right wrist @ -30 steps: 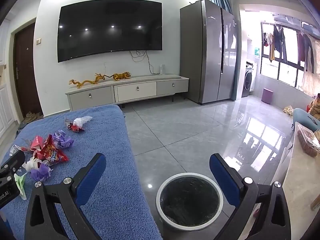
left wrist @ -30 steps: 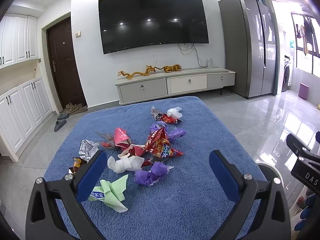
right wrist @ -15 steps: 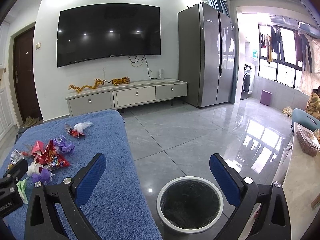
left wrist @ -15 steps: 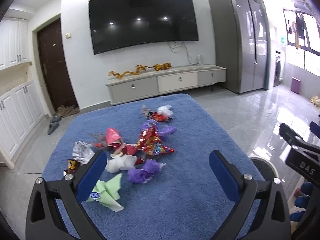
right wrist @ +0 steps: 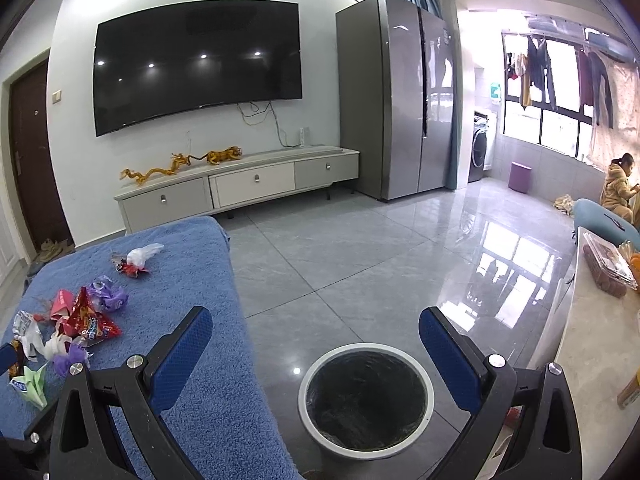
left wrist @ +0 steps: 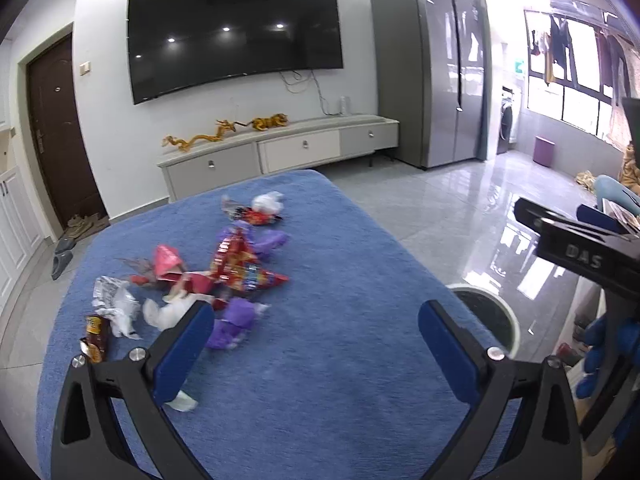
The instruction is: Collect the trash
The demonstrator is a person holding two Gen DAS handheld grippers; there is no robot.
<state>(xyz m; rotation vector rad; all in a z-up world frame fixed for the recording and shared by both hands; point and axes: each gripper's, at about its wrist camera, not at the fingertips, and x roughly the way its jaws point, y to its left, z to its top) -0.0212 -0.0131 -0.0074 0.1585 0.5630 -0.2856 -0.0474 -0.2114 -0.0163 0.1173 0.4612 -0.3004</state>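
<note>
1. Purple wrapper (left wrist: 234,322) lies at ten o'clock of my left gripper (left wrist: 316,344), just off its left pad, on the blue towel (left wrist: 360,280).
2. Both grippers gape, empty.
3. My right gripper (right wrist: 316,344) hangs over the bin (right wrist: 366,400); I judge left nearer.

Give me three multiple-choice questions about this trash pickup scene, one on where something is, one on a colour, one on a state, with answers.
1. Where does the round white-rimmed bin stand?
A. on the blue towel-covered table
B. on the grey tiled floor beside the table
C. on the TV cabinet

2. What colour is the crumpled wrapper nearest the left gripper?
A. purple
B. yellow
C. black

3. How are the right gripper and its jaws?
A. shut on a wrapper
B. shut, empty
C. open, empty

Answers: 1 B, the bin sits on tiles past the blue table edge. 2 A, it shows purple by the left finger. 3 C, the blue pads stand wide apart with nothing between.
</note>
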